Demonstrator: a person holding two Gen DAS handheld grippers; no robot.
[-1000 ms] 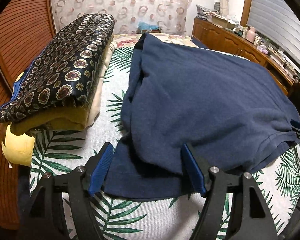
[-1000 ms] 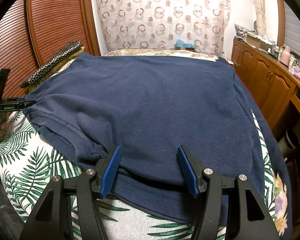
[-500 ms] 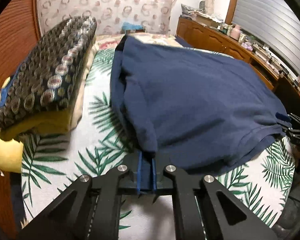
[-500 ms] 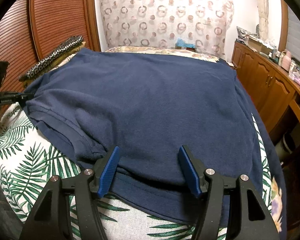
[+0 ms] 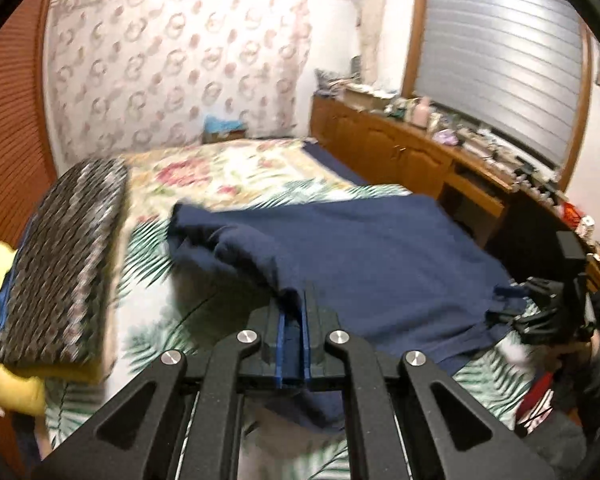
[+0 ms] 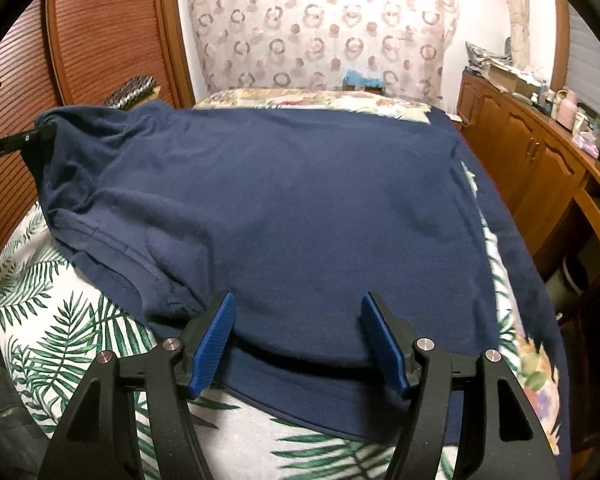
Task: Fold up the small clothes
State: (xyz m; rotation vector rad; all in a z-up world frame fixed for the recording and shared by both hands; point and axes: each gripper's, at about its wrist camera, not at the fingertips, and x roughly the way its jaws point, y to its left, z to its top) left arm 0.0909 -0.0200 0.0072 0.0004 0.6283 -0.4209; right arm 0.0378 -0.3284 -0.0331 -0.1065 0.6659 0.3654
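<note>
A navy blue shirt [image 5: 380,248] lies spread on the bed, with its hem toward me in the right wrist view [image 6: 280,200]. My left gripper [image 5: 294,292] is shut on the shirt's side edge and holds that bunched corner up off the cover. The same gripper shows at the far left of the right wrist view [image 6: 44,134], with cloth draped from it. My right gripper [image 6: 298,308] is open and still widening a little. Its blue pads stand on either side of a stretch of the near hem without pressing it. It also shows in the left wrist view [image 5: 512,300].
The palm-leaf bed cover [image 6: 40,320] lies under the shirt. A stack of folded clothes [image 5: 60,264] topped by a dark patterned cloth sits at the bed's left side. Wooden cabinets [image 6: 540,152] line the right wall and slatted wooden doors [image 6: 100,40] the left.
My left gripper shut on the shirt's side edge, then rose and swung, lifting that corner and pulling it in over the shirt. The right gripper stayed in place, open.
</note>
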